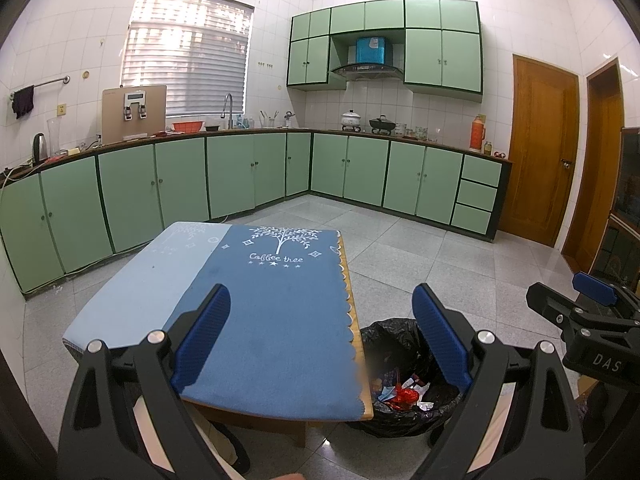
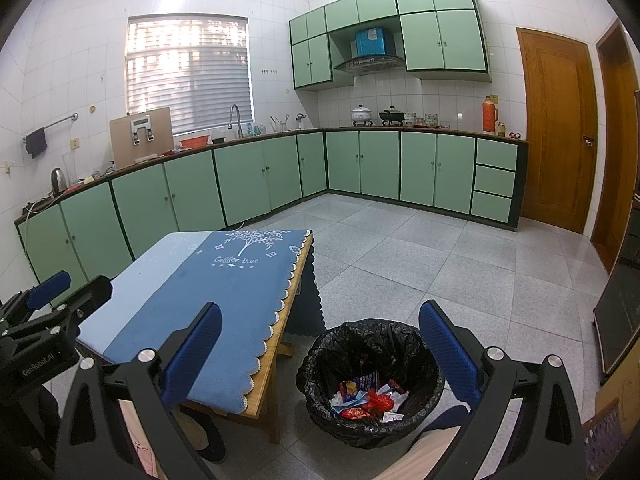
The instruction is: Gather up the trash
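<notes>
**Both grippers open and empty; trash sits in the bin beside the table**

Landmark: the table (image 1: 356, 308), one of it, low, wooden, topped by a two-tone blue cloth (image 1: 256, 304) printed "Coffee tree". Nothing lies on the cloth in either view.

Behind the table: one L-shaped run of green base cabinets (image 1: 180, 176), one bank of green wall cabinets (image 1: 440, 56) with a range hood under it, one window with blinds (image 1: 188, 52). Right of the table, on the far wall: two wooden doors (image 1: 540, 152).

Just right of the table's near corner, on the floor: one trash bin (image 2: 320, 368) with a black liner. Inside it is a pile of wrappers (image 2: 368, 396), red, blue and white. The pieces overlap, so no reliable count. In the left wrist view the bin is partly behind the right finger of the left gripper, and a patch at the table edge is blurred.

Tools, two:
- left gripper (image 1: 320, 336): fingers spread wide, nothing between the blue pads, touching nothing. It is above the table's near edge.
- right gripper (image 2: 320, 356): fingers spread wide, nothing held, no contact. It is above the bin, beside the table.

Each gripper shows at the edge of the other's view, cut off by the frame.
</notes>
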A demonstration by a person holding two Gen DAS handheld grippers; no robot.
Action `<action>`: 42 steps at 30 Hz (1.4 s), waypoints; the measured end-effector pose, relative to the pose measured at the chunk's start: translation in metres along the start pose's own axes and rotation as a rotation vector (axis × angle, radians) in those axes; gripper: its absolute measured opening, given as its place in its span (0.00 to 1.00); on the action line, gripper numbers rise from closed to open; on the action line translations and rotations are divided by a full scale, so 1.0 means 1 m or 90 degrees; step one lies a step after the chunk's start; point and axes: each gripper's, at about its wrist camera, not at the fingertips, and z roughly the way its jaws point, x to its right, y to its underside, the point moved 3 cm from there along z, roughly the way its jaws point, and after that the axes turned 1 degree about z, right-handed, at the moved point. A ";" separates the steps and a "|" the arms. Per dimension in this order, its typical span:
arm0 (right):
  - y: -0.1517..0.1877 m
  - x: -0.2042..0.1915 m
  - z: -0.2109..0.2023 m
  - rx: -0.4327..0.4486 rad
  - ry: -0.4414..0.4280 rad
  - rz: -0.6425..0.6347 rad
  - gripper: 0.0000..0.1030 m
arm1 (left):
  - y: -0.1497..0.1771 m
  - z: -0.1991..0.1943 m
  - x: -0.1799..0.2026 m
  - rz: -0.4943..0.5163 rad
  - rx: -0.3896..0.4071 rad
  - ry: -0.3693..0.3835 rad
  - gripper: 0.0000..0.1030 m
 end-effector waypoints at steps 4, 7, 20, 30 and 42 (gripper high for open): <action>0.000 0.000 0.000 0.000 0.000 0.000 0.94 | 0.000 0.000 0.000 0.001 0.000 0.000 0.87; 0.000 0.000 0.000 0.000 0.000 0.000 0.94 | 0.000 0.000 0.000 0.000 0.000 0.000 0.87; -0.001 0.000 0.000 -0.001 0.000 0.001 0.94 | 0.001 0.000 -0.001 -0.001 -0.002 0.001 0.87; -0.002 -0.001 0.000 -0.002 0.001 0.001 0.94 | 0.003 0.003 -0.005 -0.001 -0.007 0.001 0.87; 0.006 -0.003 0.000 -0.004 0.000 0.001 0.94 | 0.003 0.003 -0.009 -0.001 -0.010 0.004 0.87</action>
